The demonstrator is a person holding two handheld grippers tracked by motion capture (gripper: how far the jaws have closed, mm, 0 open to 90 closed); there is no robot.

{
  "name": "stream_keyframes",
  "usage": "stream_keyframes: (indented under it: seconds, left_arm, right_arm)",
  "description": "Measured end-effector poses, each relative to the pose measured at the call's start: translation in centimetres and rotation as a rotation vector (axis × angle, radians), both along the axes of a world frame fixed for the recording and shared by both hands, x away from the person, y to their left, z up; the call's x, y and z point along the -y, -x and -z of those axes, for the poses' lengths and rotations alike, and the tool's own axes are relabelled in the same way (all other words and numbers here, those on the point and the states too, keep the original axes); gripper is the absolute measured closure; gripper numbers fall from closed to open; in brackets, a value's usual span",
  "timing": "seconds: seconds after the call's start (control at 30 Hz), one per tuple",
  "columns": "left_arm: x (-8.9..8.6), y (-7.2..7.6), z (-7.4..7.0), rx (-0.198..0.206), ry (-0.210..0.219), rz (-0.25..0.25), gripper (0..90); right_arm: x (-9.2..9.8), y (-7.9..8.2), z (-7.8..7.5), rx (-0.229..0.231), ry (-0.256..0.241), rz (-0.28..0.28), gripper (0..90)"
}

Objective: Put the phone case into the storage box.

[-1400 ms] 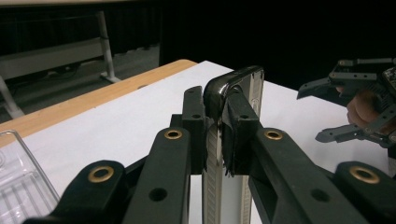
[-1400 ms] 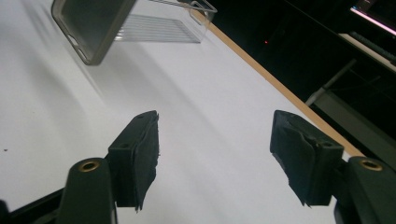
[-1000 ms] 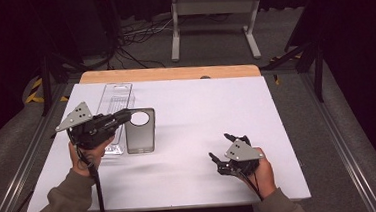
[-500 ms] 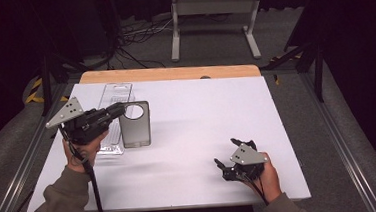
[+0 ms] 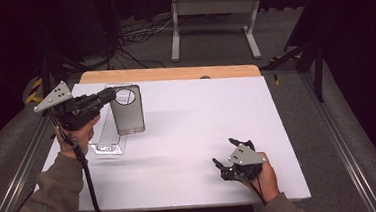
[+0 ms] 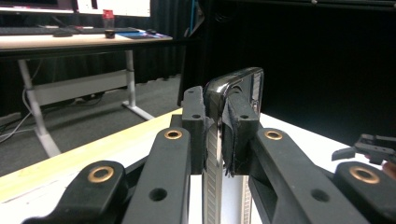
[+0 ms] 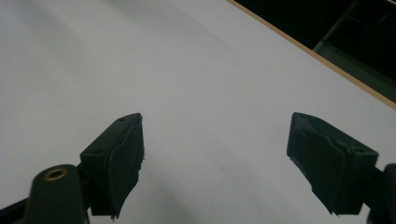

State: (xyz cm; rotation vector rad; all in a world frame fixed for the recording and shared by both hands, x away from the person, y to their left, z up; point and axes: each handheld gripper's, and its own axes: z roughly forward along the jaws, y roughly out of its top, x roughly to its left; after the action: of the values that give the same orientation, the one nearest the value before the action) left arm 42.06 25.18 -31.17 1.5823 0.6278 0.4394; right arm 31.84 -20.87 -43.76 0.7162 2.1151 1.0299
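We see no readable writing or brand on the grey phone case (image 5: 126,110), which our left gripper (image 5: 109,95) pinches by its edge and holds raised above the clear plastic tray (image 5: 106,142) at the table's (image 5: 196,115) left side. Our right gripper (image 5: 232,155) rests low near the front right, its jaws spread wide over bare white tabletop.

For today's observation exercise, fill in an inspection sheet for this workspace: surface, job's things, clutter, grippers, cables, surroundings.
Surface: white table top with a wooden far edge.
Job's things: grey phone lifted off the table, clamped edge-on; clear plastic case lies flat below it.
Clutter: nothing seen.
Grippers: left gripper shut on the phone; right gripper open, low over bare table.
Cables: black cable trails from the left gripper; floor cables beyond the table.
Surroundings: white stand, dark curtains.
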Motion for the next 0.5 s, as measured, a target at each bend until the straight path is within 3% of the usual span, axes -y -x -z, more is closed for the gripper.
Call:
stream_keyframes:
  seconds: [0.5]
  left_arm:
    - [-1.9,-2.5,-0.7,-0.015,-0.007,-0.062,81.1]
  right_arm:
    - [0.2,-0.2,0.0,0.008,-0.008,0.009,20.8]
